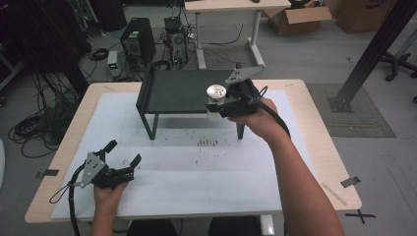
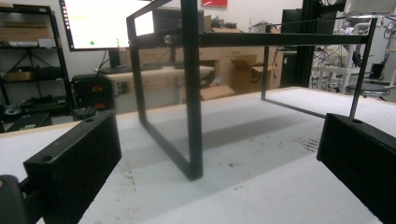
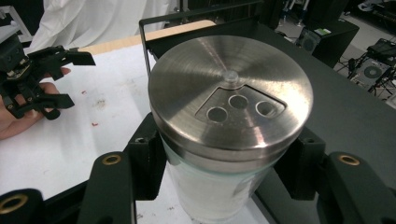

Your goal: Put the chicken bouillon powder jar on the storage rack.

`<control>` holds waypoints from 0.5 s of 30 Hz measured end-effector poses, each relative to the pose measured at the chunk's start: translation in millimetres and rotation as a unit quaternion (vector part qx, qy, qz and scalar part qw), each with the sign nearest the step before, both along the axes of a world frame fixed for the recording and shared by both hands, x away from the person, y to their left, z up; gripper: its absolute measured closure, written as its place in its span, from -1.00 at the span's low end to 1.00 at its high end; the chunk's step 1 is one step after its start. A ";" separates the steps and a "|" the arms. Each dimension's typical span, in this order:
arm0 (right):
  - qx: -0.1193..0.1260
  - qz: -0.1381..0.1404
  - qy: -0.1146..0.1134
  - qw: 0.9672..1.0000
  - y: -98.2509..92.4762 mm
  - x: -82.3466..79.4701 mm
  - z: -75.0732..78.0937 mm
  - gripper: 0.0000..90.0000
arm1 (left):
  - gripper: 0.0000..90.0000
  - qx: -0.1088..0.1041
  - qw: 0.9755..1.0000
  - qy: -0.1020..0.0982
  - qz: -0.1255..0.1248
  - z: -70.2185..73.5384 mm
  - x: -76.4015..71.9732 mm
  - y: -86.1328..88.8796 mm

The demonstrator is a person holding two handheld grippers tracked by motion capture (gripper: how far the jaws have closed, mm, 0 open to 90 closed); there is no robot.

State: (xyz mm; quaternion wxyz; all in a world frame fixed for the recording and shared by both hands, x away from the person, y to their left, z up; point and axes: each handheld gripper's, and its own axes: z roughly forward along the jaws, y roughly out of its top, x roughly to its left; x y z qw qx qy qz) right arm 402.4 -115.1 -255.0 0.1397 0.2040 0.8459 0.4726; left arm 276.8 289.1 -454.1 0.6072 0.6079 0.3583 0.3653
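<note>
In the high view, a glass shaker [image 1: 215,101] with a steel lid is pinched by the right gripper [image 1: 222,104] and held at the front right edge of the black shelf [image 1: 172,91], clear of the white mat [image 1: 196,162]. The left gripper [image 1: 123,152] is rested on the mat, its jaws spread with nothing between them.

In the left gripper view, the shelf's front leg [image 2: 192,93] is seen between the spread jaws.

In the right gripper view, the shaker [image 3: 231,116] is clamped below its lid. The carrying step appears to be in hand; next, the shaker must be brought over the shelf top, lowered upright and released.
</note>
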 end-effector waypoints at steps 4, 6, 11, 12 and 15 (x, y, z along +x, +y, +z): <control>-0.001 0.002 -0.001 1.000 6.4 3.1 3.6 -0.04 | -1.00 0.001 1.000 -0.001 0.000 0.0 -0.1 0.1; -0.002 0.002 -0.001 1.000 9.9 5.3 5.1 -0.04 | -1.00 0.000 1.000 -0.002 0.000 0.0 -0.1 0.1; -0.005 -0.003 0.002 1.000 17.9 13.0 7.1 -0.04 | -1.00 0.001 1.000 -0.001 0.000 0.0 -0.1 0.2; -0.006 -0.003 0.003 1.000 19.2 14.5 7.1 -0.04 | -1.00 0.001 1.000 -0.001 0.000 0.0 -0.1 0.2; -0.006 -0.005 0.005 1.000 22.8 18.3 6.4 -0.04 | -1.00 0.001 1.000 -0.002 0.000 0.0 -0.1 0.1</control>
